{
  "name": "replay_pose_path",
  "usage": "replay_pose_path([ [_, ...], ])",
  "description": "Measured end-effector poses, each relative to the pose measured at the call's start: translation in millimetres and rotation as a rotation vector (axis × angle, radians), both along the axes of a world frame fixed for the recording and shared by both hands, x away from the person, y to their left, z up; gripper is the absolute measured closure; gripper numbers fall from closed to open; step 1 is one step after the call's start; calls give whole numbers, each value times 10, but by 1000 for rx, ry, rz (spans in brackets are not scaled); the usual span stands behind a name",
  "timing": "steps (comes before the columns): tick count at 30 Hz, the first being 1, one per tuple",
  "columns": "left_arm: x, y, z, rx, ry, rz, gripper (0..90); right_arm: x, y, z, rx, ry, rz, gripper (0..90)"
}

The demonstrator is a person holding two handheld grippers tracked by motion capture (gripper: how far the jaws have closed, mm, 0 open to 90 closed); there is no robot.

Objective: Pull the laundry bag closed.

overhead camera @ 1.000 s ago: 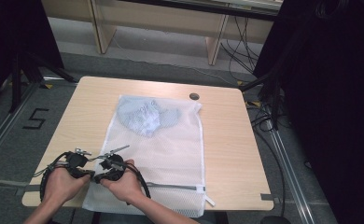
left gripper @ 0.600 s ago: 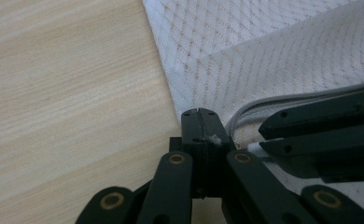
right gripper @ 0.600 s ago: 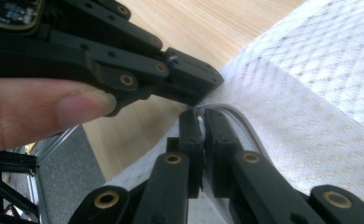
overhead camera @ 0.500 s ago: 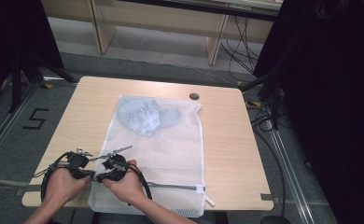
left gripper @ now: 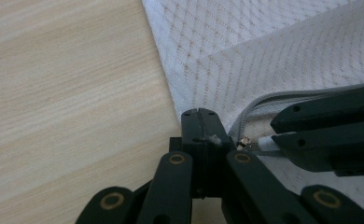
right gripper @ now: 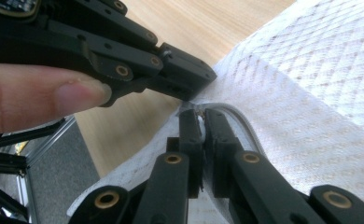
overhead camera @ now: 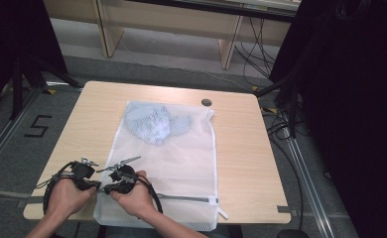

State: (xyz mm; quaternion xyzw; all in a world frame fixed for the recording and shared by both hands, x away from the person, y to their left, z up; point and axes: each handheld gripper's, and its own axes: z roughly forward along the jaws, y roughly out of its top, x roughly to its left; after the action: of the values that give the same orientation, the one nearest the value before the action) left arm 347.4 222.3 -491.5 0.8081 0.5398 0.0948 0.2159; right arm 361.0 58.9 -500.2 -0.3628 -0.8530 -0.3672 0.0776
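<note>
A white mesh laundry bag (overhead camera: 181,158) lies flat on the wooden table (overhead camera: 241,148), with a pale blue garment (overhead camera: 152,121) inside at its far end. Both grippers meet at the bag's near left corner. My left gripper (overhead camera: 98,184) (left gripper: 201,114) is shut on the bag's corner fabric (left gripper: 264,56). Right beside it, my right gripper (overhead camera: 106,188) (right gripper: 199,114) is shut on the small metal zipper pull (left gripper: 244,142) at the end of the grey zipper (overhead camera: 186,198). The two sets of jaws nearly touch.
The bag's near edge hangs slightly over the table's front edge. A round cable hole (overhead camera: 206,102) sits in the tabletop near the far edge. Bare wood (left gripper: 68,93) lies left of the bag. Dark stands and cables (overhead camera: 281,124) flank the table on the floor.
</note>
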Motion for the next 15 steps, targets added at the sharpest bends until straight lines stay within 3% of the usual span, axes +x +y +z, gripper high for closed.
replay_pose_path([
  [2, -5, -2, -16, -10, -21, 7, 900, 1, -9, 3, 5, -5, 0, 872],
  [4, -4, -3, -13, -7, -18, 5, 900, -2, -18, 3, 18, 25, -3, 872],
  [7, -1, -1, -5, -2, -9, 6, 900, 5, -57, 23, 5, -19, 0, 872],
  [10, 3, 3, 1, -3, 3, 3, 900, 6, -75, 39, 5, -18, 0, 872],
  [12, 0, -9, -15, -12, -16, 25, 900, 0, -77, 43, -1, -23, 16, 871],
  [15, 0, 8, -3, -7, -1, 7, 900, 1, -73, 39, 2, -32, 29, 871],
])
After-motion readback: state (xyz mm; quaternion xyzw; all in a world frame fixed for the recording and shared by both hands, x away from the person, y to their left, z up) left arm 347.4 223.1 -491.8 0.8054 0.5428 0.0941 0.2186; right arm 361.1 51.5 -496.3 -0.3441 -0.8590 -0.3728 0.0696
